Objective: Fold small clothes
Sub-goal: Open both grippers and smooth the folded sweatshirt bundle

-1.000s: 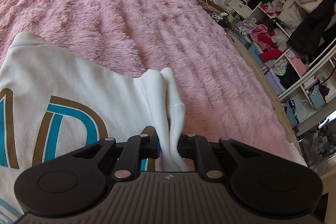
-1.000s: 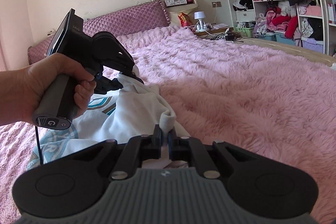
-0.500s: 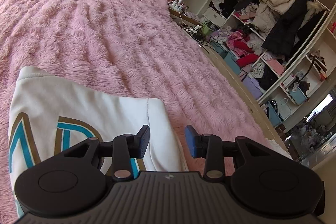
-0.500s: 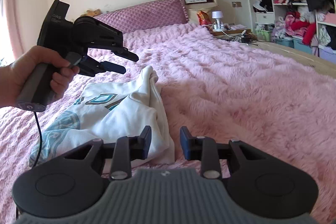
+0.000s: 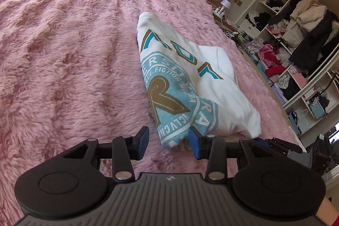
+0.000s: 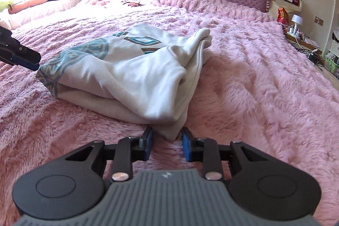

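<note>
The white sweatshirt (image 6: 135,75) lies folded on the pink fluffy bed (image 6: 254,77), in the middle of the right wrist view and right of centre in the left wrist view, its teal and gold print facing up. The right tongs (image 6: 166,146) sit at the bottom of their frame, right at the near corner of the sweatshirt; their jaws have just been closing, yet a gap shows and the blue pads do not press the cloth, the corner lying just ahead of them. The left tongs (image 5: 169,142) stand parted at the printed end of the sweatshirt, gripping nothing, the cloth's edge just beside the right pad. In the right wrist view they peek in at the left edge. A cluttered wardrobe (image 5: 296,46) fills the right side.
</note>
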